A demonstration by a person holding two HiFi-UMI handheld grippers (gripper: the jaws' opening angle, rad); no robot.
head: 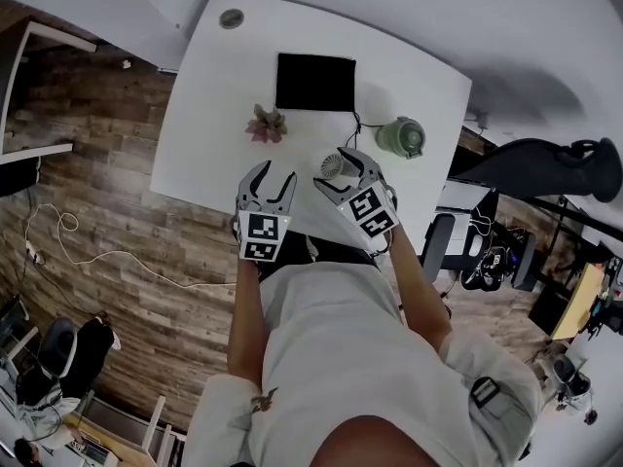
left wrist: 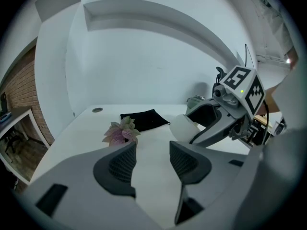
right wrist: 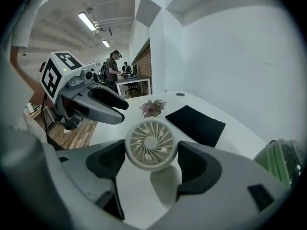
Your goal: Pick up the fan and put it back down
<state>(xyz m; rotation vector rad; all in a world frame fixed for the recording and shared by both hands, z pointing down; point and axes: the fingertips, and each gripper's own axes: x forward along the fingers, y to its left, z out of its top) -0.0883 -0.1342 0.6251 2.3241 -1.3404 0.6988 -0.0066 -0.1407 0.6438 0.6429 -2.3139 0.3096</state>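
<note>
A small white fan [head: 334,166] with a round grilled head [right wrist: 151,144] sits between the jaws of my right gripper [head: 339,169], which is shut on the head from both sides. Its oval base [right wrist: 165,186] hangs below the head, over the white table [head: 204,115]; I cannot tell whether it touches. In the left gripper view the fan [left wrist: 184,127] shows as a white drum inside the right gripper [left wrist: 211,123]. My left gripper [head: 275,173] hovers just left of it, open, with nothing between its pads [left wrist: 122,163].
A black cloth pouch [head: 315,82] lies at the table's far middle, with a small pink-green plant [head: 266,125] in front of it and a green round appliance [head: 401,137] to the right. A cable grommet [head: 231,17] sits at the far left corner. A black chair [head: 545,168] stands beyond the right edge.
</note>
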